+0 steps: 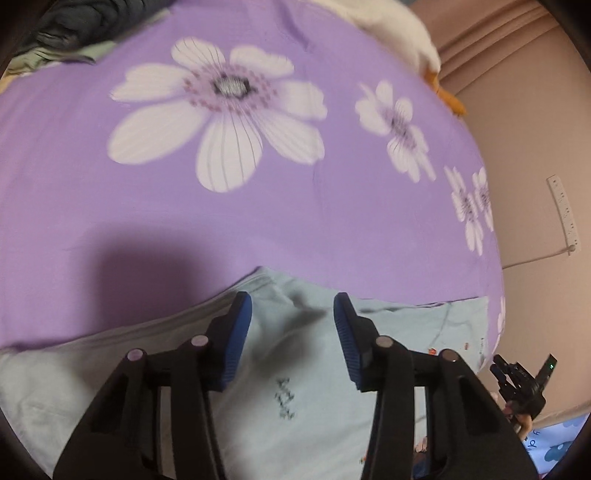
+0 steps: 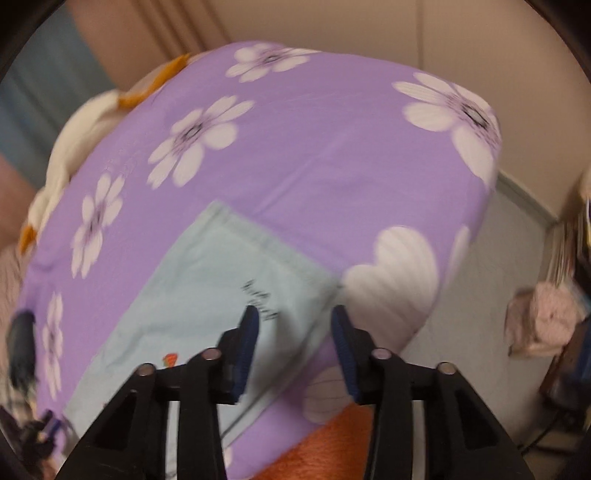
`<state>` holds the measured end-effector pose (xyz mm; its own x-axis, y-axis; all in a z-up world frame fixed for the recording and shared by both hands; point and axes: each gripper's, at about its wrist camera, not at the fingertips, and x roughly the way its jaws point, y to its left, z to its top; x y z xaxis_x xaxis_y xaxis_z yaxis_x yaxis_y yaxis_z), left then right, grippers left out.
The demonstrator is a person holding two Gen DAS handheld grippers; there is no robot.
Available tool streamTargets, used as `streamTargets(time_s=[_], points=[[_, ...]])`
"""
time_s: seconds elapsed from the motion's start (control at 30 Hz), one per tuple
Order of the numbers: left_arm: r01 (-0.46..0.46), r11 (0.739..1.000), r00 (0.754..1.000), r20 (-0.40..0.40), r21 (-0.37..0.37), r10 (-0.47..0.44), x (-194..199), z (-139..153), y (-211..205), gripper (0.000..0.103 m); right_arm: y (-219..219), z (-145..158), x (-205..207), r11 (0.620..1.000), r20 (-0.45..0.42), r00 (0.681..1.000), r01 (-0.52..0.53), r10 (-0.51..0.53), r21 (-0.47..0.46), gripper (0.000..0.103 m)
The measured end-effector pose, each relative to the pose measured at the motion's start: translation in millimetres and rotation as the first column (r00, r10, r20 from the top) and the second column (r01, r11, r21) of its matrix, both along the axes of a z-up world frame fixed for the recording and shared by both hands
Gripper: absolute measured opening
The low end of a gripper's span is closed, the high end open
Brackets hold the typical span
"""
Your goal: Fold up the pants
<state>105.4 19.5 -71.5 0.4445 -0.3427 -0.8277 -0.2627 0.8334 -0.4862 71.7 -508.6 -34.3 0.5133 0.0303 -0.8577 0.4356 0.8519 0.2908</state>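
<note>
Light blue pants (image 1: pixel 295 369) with a small dark print lie flat, folded into a rough rectangle, on a purple flowered bedsheet (image 1: pixel 258 221). My left gripper (image 1: pixel 293 314) is open and empty, hovering just above the pants' upper edge. The right wrist view shows the same pants (image 2: pixel 207 295) from the side. My right gripper (image 2: pixel 293 325) is open and empty over their near right corner. The right gripper also shows at the left wrist view's lower right edge (image 1: pixel 517 384).
A white and orange plush toy (image 1: pixel 424 48) lies at the bed's far edge by the curtain. Dark clothes (image 1: pixel 81 26) are piled at the far left. An orange blanket (image 2: pixel 332 443) and the floor (image 2: pixel 498 295) lie beyond the bed's right edge.
</note>
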Motion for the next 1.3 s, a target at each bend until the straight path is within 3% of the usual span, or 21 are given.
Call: streamTargets(time_s=[0.13, 0.23, 0.3, 0.43, 0.6, 0.77, 0.87, 0.97, 1.1, 1.3], points=[[0.002, 0.998, 0.999, -0.037, 0.056, 0.0, 4, -12, -3, 0.045, -11, -11, -3, 0.998, -0.001, 1.0, 0.018, -0.018, 0.057, 0.032], [0.0, 0.999, 0.999, -0.036, 0.046, 0.002, 4, -12, 0, 0.045, -10, -22, 7, 0.994, 0.007, 1.0, -0.008, 0.007, 0.111, 0.032], [-0.013, 1.0, 0.999, -0.042, 0.023, 0.014, 4, -14, 5, 0.045, -6, -29, 14, 0.996, -0.027, 1.0, 0.007, -0.005, 0.091, 0.032], [-0.017, 1.0, 0.999, -0.048, 0.021, 0.018, 3, -13, 4, 0.045, -3, -29, 15, 0.999, -0.021, 0.999, 0.04, -0.04, 0.018, 0.004], [-0.006, 0.999, 0.998, -0.056, 0.044, 0.008, 7, -9, -2, 0.047, -20, -15, -2, 0.993, 0.053, 0.994, 0.092, -0.096, 0.077, 0.002], [-0.011, 0.999, 0.998, -0.063, 0.039, 0.013, 9, -13, -3, 0.047, -23, -44, 8, 0.993, -0.021, 0.995, 0.096, -0.095, 0.073, 0.002], [-0.01, 0.999, 0.998, -0.065, 0.03, 0.012, 9, -14, -1, 0.047, -25, -43, 7, 0.993, -0.028, 0.994, 0.104, -0.102, 0.053, 0.002], [-0.01, 1.0, 0.998, -0.067, 0.023, 0.012, 10, -15, 0, 0.047, -20, -27, 10, 0.999, -0.071, 0.996, 0.048, -0.049, -0.023, 0.005], [-0.023, 1.0, 0.997, -0.068, 0.014, 0.024, 9, -16, 2, 0.047, -10, 7, 23, 0.995, 0.016, 1.0, -0.016, 0.018, -0.1, 0.048], [-0.015, 1.0, 0.998, -0.058, 0.021, 0.017, 7, -17, 1, 0.047, 13, -4, 90, 0.986, 0.02, 0.986, -0.168, 0.168, -0.017, 0.048]])
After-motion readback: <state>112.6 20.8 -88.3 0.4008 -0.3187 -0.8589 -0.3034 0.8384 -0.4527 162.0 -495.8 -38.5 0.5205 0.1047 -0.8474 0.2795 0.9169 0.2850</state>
